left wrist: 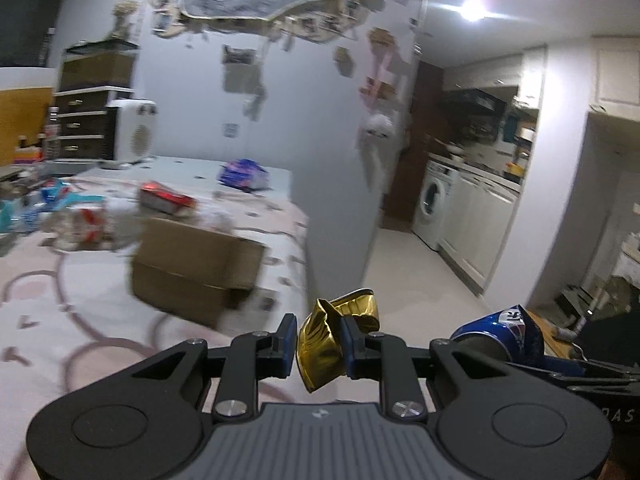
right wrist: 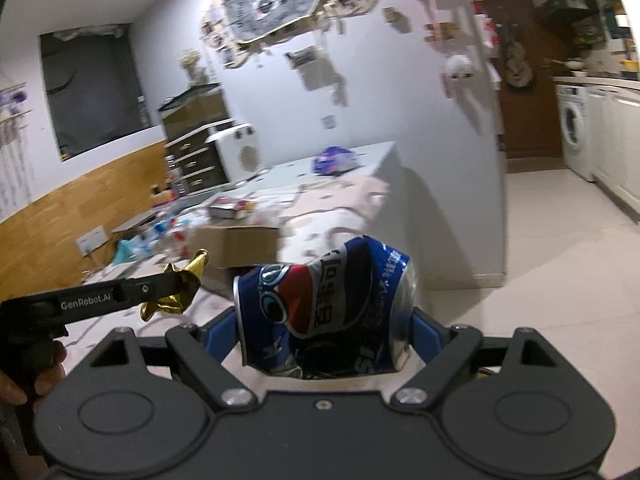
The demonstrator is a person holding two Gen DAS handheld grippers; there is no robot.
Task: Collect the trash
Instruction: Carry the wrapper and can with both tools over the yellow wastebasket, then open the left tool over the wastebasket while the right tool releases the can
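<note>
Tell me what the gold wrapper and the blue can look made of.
Gold wrapper: likely metallic foil or foil-coated film, mirror-glossy, holding sharp crumpled folds.
Blue can: thin metal, probably aluminium, with glossy printing; bare silvery rim and a dented wall.

Shiny gold wrapper (left wrist: 326,344) gleams between blue pads (left wrist: 289,344). Crushed can (right wrist: 320,304) shows blue, red and silver, brown cardboard box (left wrist: 192,268) behind.
</note>
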